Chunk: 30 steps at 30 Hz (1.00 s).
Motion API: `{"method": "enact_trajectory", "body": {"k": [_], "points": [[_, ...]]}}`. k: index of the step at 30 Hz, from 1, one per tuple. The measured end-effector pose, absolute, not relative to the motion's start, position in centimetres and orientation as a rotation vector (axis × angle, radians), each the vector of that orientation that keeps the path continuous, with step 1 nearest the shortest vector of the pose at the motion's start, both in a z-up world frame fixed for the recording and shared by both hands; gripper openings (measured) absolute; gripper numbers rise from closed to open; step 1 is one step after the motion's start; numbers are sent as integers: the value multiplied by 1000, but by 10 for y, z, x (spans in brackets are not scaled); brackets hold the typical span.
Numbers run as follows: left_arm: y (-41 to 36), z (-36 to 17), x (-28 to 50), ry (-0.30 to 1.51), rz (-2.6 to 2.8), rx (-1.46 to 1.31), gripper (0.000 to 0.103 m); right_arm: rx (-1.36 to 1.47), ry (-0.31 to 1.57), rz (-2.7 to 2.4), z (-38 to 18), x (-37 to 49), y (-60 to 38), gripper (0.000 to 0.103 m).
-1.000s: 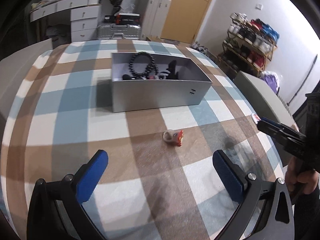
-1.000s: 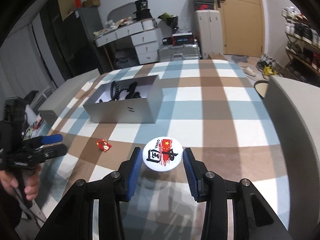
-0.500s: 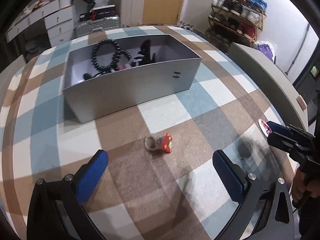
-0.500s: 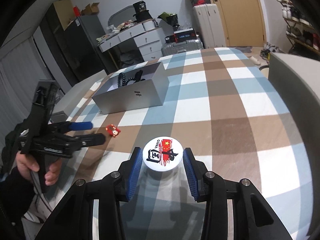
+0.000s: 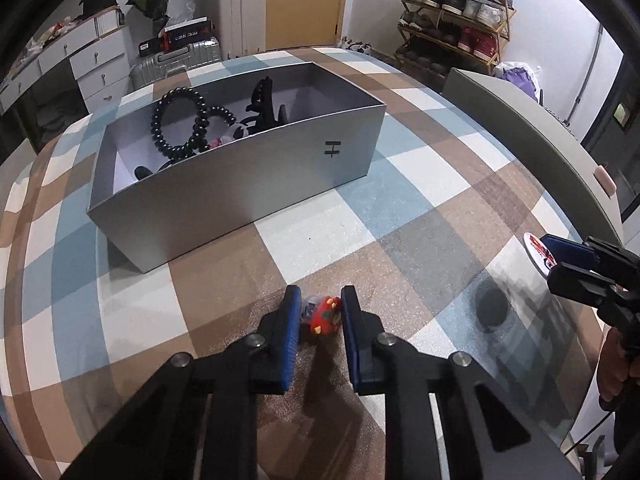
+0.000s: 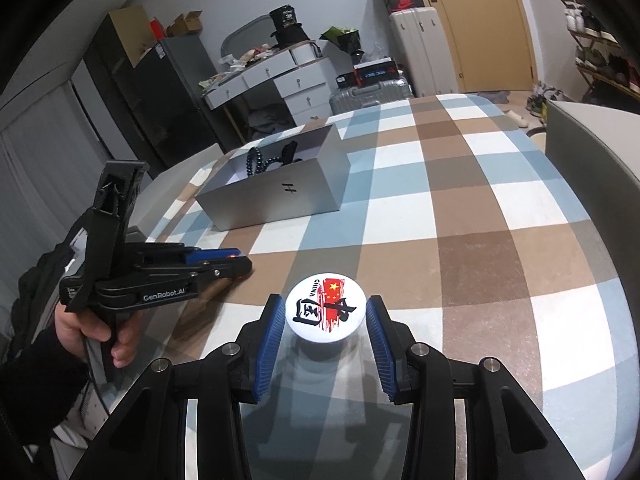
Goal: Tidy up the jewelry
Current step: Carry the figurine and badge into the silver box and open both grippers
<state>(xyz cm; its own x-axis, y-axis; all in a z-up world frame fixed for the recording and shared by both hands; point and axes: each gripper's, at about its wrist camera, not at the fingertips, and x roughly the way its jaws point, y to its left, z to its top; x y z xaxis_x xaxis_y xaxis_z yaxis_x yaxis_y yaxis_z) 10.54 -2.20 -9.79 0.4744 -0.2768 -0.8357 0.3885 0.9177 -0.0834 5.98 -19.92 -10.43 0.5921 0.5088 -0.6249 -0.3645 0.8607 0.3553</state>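
Left wrist view: the left tongs [image 5: 320, 312] are closing on a small red ring charm [image 5: 325, 316], which sits between the blue pads [image 5: 292, 320] on the checked table [image 5: 360, 232]; the pads appear to touch it on both sides. At 11 o'clock from the tongs stands an open grey box [image 5: 240, 176] with a black mark on its near wall. Inside it lie a black bead bracelet [image 5: 180, 122], a dark coiled band and a black hair claw [image 5: 264, 100]. At 3 o'clock, near the table edge, the right tongs [image 5: 560, 256] enter the frame, carrying a white round badge [image 5: 538, 252].

Right wrist view: the right tongs [image 6: 326, 320] stand part open, with the badge [image 6: 325, 307], printed in red and black, set between their blue pads and held above the table [image 6: 480, 200]. At 9 o'clock a hand [image 6: 92, 332] in a dark sleeve grips the left tongs [image 6: 236, 262], whose tips rest low on the table; a spot of red shows between them. At 11 o'clock the grey box [image 6: 276, 196] sits well apart from the badge.
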Motion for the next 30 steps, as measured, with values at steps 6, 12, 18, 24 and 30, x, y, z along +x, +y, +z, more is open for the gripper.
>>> {"method": "enact_trajectory", "body": {"k": [6, 12, 18, 24, 30], "points": [[-22, -90, 98, 962, -400, 134, 15, 198, 785, 518, -102, 61, -195, 41], [-17, -68, 84, 876, -396, 129, 15, 193, 768, 538, -90, 67, -185, 41], [3, -31, 82, 785, -372, 88, 15, 166, 719, 598, -61, 88, -168, 41], [26, -12, 103, 755, -343, 40, 15, 178, 700, 665, -30, 129, -148, 41], [48, -15, 134, 778, -341, -54, 15, 160, 711, 709, -22, 169, -116, 41]]}}
